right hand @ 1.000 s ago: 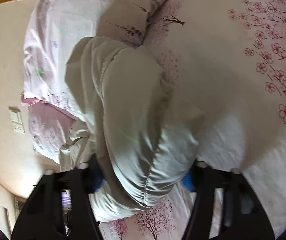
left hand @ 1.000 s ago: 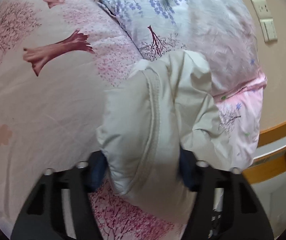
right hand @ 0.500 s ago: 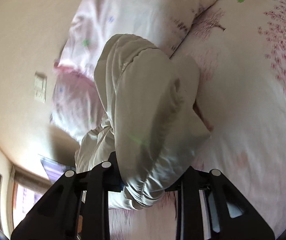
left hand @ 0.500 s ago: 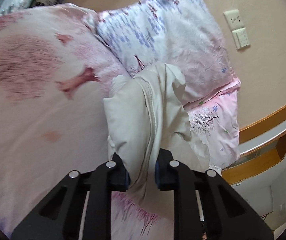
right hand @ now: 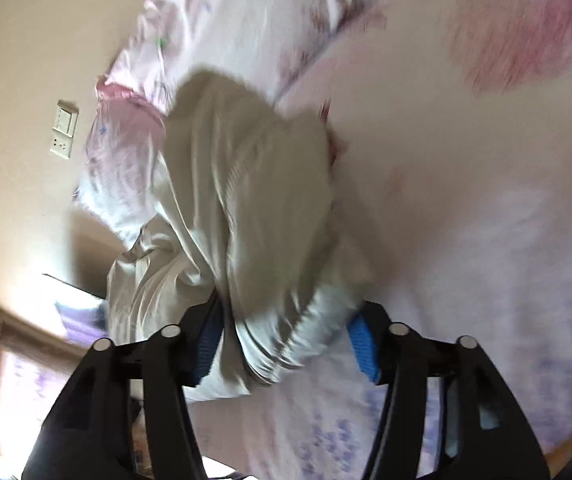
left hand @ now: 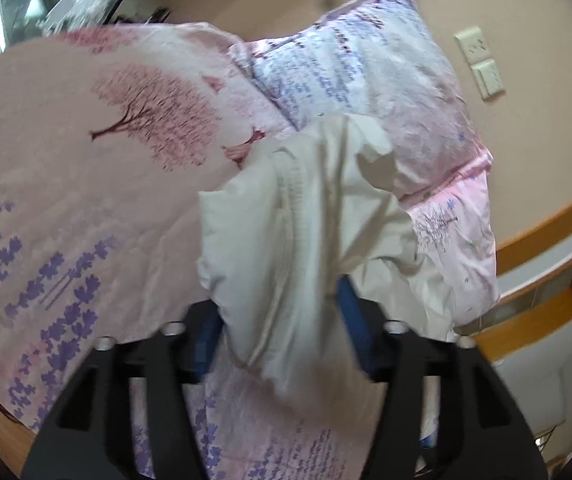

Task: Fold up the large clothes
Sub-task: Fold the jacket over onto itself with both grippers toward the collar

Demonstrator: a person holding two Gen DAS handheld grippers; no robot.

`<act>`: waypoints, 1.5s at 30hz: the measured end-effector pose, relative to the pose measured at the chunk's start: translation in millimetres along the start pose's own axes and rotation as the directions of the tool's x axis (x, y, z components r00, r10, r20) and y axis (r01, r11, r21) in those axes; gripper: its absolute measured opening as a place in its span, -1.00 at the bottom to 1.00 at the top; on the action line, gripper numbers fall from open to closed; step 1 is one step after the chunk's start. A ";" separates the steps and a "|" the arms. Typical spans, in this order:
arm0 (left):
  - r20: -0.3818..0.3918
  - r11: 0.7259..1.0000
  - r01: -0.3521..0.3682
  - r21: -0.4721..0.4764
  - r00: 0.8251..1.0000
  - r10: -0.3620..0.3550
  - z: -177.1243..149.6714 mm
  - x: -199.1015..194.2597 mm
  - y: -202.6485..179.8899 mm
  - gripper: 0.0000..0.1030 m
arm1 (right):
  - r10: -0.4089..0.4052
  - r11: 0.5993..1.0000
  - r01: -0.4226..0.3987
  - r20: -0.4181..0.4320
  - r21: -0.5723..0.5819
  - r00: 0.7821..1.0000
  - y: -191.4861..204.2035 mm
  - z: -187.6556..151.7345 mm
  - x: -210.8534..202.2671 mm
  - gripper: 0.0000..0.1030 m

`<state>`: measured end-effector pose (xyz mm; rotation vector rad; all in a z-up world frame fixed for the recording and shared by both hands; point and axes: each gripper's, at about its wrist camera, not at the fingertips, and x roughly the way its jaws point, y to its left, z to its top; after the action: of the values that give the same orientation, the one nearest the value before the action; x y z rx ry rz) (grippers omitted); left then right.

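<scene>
A large cream padded garment (left hand: 301,240) hangs bunched over a bed with a floral cover (left hand: 86,168). In the left wrist view my left gripper (left hand: 282,344) has its jaws wide apart, with the garment's lower fold lying between the blue pads (left hand: 355,332). In the right wrist view the same garment (right hand: 246,200) fills the middle, and my right gripper (right hand: 286,344) also stands with its jaws wide apart around the fabric. The view is blurred by motion.
A pillow (left hand: 365,80) with purple print and a pink pillow (left hand: 457,232) lie at the head of the bed. The beige wall carries a socket plate (left hand: 481,64). A wooden headboard ledge (left hand: 545,300) runs at the right. The wall socket (right hand: 64,128) shows at the right wrist view's left.
Both grippers were closed on the garment half a second ago and now stand wide open. Both have drawn back and up from the bed, so more of the cover shows.
</scene>
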<state>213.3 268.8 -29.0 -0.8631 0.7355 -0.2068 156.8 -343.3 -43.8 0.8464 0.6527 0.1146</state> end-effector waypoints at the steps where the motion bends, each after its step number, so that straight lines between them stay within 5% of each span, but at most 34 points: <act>1: 0.004 1.000 -0.009 0.024 1.000 0.009 -1.7 -2.0 -3.3 0.33 | -0.043 0.999 0.044 0.054 -0.028 0.998 4.9 1.9 -11.4 0.21; 3: 0.003 0.998 -0.015 0.056 1.000 0.014 -5.3 -4.9 -6.6 0.46 | -0.121 0.985 0.143 0.201 -0.099 0.972 25.6 6.4 -39.0 0.22; 5: -0.002 0.997 -0.018 0.070 1.000 0.018 -9.2 -7.3 -7.4 0.48 | -0.116 0.965 0.169 0.251 -0.201 0.961 56.6 7.4 -45.3 0.16; 7: -0.009 0.998 -0.010 0.059 1.000 0.010 -12.4 -8.8 -4.8 0.49 | -0.071 0.937 0.140 0.216 -0.320 0.974 93.2 4.3 -34.0 -0.09; 12: -0.025 1.000 0.003 0.022 1.000 -0.002 -19.8 -8.1 1.2 0.50 | -0.001 0.809 -0.011 -0.021 -0.587 1.000 192.7 -32.6 34.5 -0.72; 17: -0.030 1.000 0.013 0.008 0.999 -0.013 -21.0 -3.6 2.7 0.51 | -0.073 0.718 -0.007 -0.085 -0.696 0.994 246.5 -49.5 96.3 -0.81; 24: -0.045 1.000 0.021 -0.009 0.999 -0.022 -16.9 11.5 0.9 0.51 | -0.167 0.750 -0.010 -0.204 -0.661 0.965 247.3 -44.5 145.5 -0.81; 28: -0.022 0.999 0.027 -0.042 0.999 -0.027 -12.2 18.3 1.7 0.49 | -0.295 0.765 0.030 -0.308 -0.644 0.905 234.8 -50.4 192.1 -0.82; 32: 0.001 0.998 0.026 -0.049 1.000 -0.026 -5.3 21.7 -3.5 0.15 | -0.316 0.782 0.033 -0.350 -0.622 0.882 227.2 -47.6 207.7 -0.82; 36: 0.024 1.000 0.020 0.005 1.000 -0.020 -0.1 21.4 -22.5 -0.12 | -0.332 0.768 0.039 -0.345 -0.639 0.878 224.8 -52.4 211.3 -0.81; 45: 0.044 0.997 0.009 0.071 0.999 -0.012 4.7 20.4 -42.2 -0.20 | -0.277 0.775 -0.003 -0.344 -0.632 0.897 221.7 -52.5 203.2 -0.77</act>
<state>236.5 235.2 -5.5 -0.8018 0.6789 -0.2214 323.9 -90.4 -7.6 0.1139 1.0116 0.3654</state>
